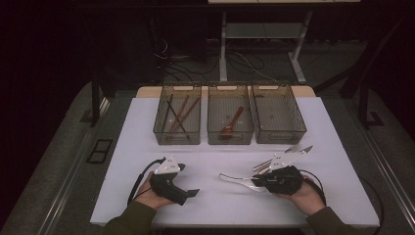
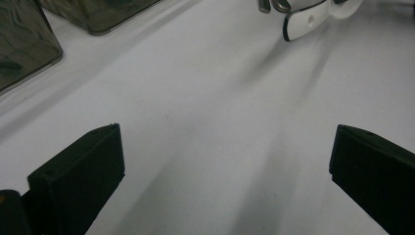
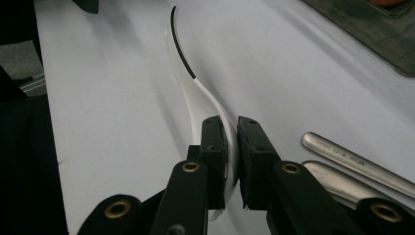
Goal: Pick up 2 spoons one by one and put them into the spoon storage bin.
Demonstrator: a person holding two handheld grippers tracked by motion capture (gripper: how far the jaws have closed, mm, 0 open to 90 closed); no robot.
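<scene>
A white spoon (image 1: pixel 234 179) with a black edge lies low over the white table (image 1: pixel 215 205), right of centre. My right gripper (image 1: pixel 255 182) is shut on it; in the right gripper view both jaws (image 3: pixel 231 132) clamp the spoon (image 3: pixel 188 78), which curves away beyond them. My left gripper (image 1: pixel 188 180) rests at the front left, pointing right. Its jaws (image 2: pixel 225 161) stand wide open over bare table with nothing between them. The end of the white spoon (image 2: pixel 304 23) shows far ahead of them.
Three translucent bins stand in a row at the back: the left bin (image 1: pixel 177 115) holds chopsticks, the middle bin (image 1: pixel 230 115) holds a brown spoon (image 1: pixel 231 124), and the right bin (image 1: pixel 278 113) looks empty. Metal cutlery (image 1: pixel 288 154) lies beside my right gripper, and its handles (image 3: pixel 355 164) run close to the jaws.
</scene>
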